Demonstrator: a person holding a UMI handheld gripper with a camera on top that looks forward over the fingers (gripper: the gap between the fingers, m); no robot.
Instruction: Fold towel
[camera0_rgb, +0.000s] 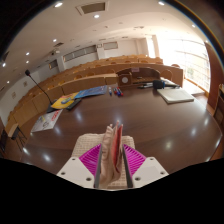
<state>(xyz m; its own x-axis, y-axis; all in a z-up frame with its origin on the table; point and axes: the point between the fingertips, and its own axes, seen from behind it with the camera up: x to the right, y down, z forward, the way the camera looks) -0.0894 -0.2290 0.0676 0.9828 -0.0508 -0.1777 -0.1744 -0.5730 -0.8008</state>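
Seemingly mid-fold: the jaws are pinched on an edge of the towel (112, 152), lifted above the worktop (150, 125); next, carry it across and lay it flat.

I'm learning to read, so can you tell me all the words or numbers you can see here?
There are no words or numbers to read here.
The towel pinched in the tongs has none.
The flat things on the table beyond are too small and blurry to tell.
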